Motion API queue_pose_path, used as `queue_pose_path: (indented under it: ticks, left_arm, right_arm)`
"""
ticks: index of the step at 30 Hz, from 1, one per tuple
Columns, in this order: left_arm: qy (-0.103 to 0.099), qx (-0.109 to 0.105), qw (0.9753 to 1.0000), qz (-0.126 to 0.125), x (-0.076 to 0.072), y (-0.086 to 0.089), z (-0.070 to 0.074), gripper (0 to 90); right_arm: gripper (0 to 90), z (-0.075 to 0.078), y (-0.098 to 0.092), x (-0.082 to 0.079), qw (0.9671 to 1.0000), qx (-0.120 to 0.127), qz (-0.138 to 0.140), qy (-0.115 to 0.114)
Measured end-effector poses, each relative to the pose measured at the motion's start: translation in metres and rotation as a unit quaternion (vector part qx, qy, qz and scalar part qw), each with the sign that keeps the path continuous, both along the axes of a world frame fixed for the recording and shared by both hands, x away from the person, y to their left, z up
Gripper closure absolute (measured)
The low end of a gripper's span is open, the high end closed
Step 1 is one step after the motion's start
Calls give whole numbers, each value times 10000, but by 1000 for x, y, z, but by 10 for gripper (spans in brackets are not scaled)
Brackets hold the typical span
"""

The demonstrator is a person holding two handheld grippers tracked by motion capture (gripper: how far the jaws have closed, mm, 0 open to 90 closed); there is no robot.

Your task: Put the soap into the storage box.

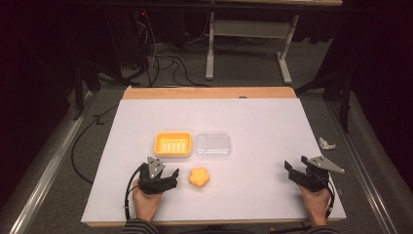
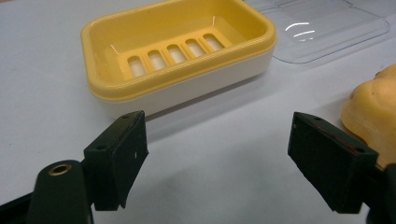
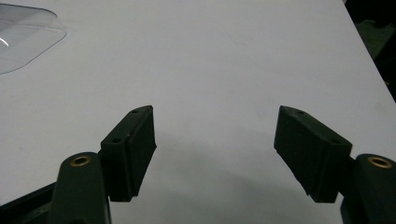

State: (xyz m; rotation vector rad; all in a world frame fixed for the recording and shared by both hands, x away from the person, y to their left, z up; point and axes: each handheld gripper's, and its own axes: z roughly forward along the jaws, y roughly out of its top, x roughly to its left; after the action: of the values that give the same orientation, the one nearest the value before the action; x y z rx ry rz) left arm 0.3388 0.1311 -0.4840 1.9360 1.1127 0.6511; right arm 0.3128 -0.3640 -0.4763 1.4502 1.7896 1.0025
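Left tool [image 1: 169, 176]: near front edge of tabletop [image 1: 253, 117], jaws apart, holding nothing. Orange soap [image 1: 199, 177]: just beside it. Yellow soap dish [image 1: 173, 144] and clear lid [image 1: 213, 145]: mid-tabletop, side by side. Right tool [image 1: 295, 168]: front right corner, jaws apart, holding nothing.

Soap [image 1: 199, 177] lies before tray [image 1: 173, 144], lid [image 1: 213, 146] right of tray.

In the left gripper view, the orange soap [image 2: 373, 119] just right of the yellow soap dish [image 2: 177, 60] is cut off by the picture's right edge. The clear lid [image 2: 327, 28] behind the dish runs off the top edge. In the right gripper view, the lid [image 3: 23, 39] is cropped at the left edge.
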Motion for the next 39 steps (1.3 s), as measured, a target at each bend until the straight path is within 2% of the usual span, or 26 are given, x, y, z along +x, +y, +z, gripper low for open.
queue_pose_path:
  ticks: [6,9,22,31,39]
  left_arm:
    - [-25,-35,10000,11,-1,1,0,205]
    - [-18,-165,9999,29,0,3,0,207]
    - [44,-175,9998,-7,1,3,1,205]
    - [66,-166,9998,-135,1,3,2,187]
    - [91,-336,9993,-132,1,3,7,187]
  right_arm:
    - [296,0,0,-1,10000,40,-41,-49]
    - [296,0,0,-1,10000,53,-39,-29]
    - [296,0,0,-1,10000,47,-51,-33]
    - [295,0,-1,-2,9999,83,-39,-55]
    - [294,0,-1,-1,10000,83,1,-41]
